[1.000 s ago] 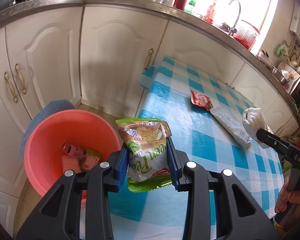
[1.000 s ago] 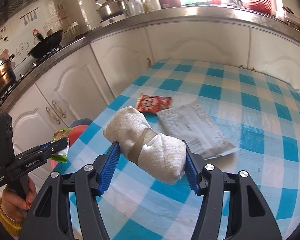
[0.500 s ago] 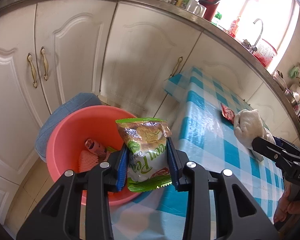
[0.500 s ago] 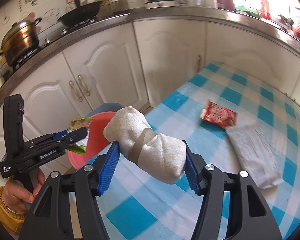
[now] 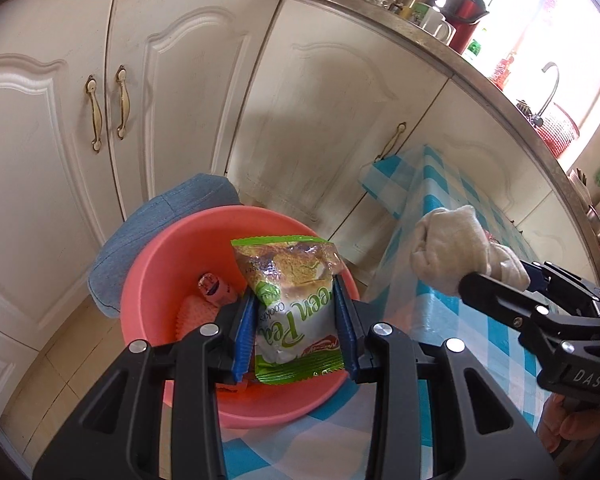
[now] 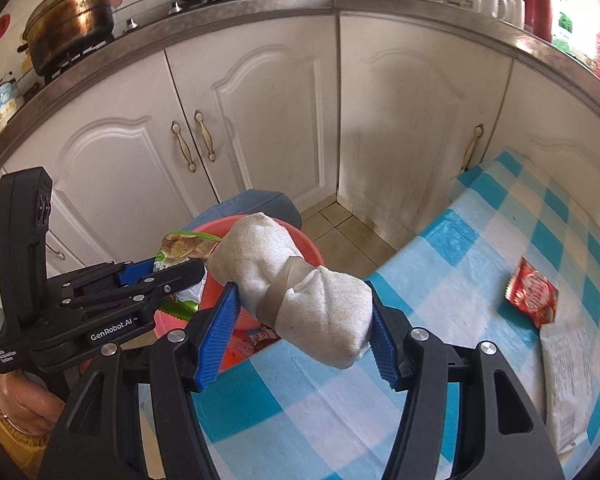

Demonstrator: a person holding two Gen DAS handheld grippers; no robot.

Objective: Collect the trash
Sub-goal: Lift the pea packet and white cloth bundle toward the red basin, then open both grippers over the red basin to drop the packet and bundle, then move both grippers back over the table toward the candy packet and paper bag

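Left gripper [image 5: 296, 332]: blue pads pinch a green pea cookie packet [image 5: 294, 304] from both sides, low centre of the left wrist view; packet upright, its top edge above the pads.
Right gripper [image 6: 304, 332]: pads clamp a white cloth bundle [image 6: 296, 284] bound with a tan rubber band [image 6: 282, 288], centre of the right wrist view; bundle tilted, upper end toward the left.
Basin: pink plastic basin [image 5: 172, 248] directly behind and below the cookie packet, left of the table edge; small wrappers [image 5: 216, 292] lie inside.
Blue cushion [image 5: 160, 224]: just behind the basin, partly under its rim.
Table: blue-and-white checked tablecloth [image 6: 480, 248], right half of the right wrist view.
Remaining trash: red sachet [image 6: 532, 292] and grey printed pouch [image 6: 572, 368] on the cloth at right edge, touching or overlapping.
Background: white cabinet doors [image 6: 268, 120], upper frame.
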